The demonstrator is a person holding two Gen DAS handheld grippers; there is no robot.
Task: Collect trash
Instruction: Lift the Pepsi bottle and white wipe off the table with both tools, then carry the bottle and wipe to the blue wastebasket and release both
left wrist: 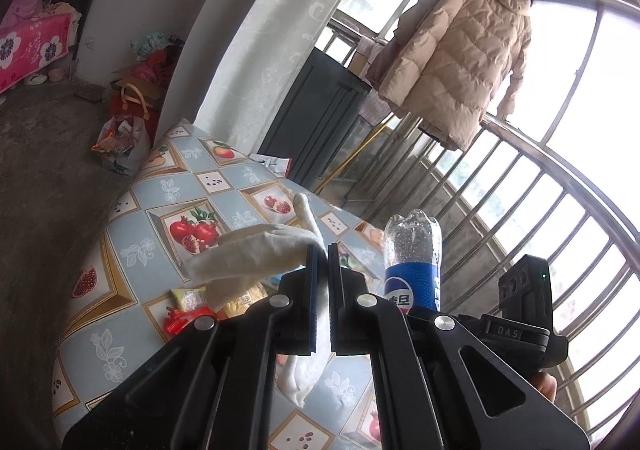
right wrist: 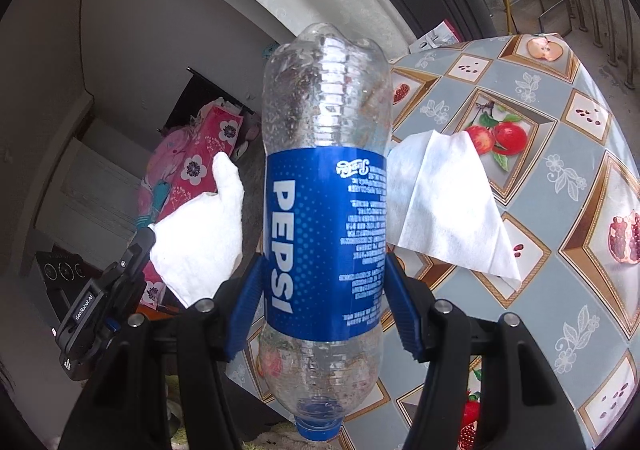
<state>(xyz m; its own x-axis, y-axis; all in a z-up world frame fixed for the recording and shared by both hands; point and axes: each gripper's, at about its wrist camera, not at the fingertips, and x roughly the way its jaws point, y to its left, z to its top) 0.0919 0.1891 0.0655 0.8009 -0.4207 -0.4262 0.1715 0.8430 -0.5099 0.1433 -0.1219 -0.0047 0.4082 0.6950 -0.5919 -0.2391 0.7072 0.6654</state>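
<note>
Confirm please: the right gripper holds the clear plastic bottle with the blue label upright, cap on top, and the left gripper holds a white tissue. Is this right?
Not quite. The clear plastic bottle with the blue label is upside down in the right gripper: the right wrist view shows its blue cap at the bottom. The left gripper does hold a white tissue.

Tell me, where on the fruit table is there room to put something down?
The far part of the table, between the pomegranate pictures and the booklet at its far edge, is bare. In the right wrist view, the stretch right of the flat tissue is bare too. It is crowded near the left gripper, around the snack wrappers.
</note>
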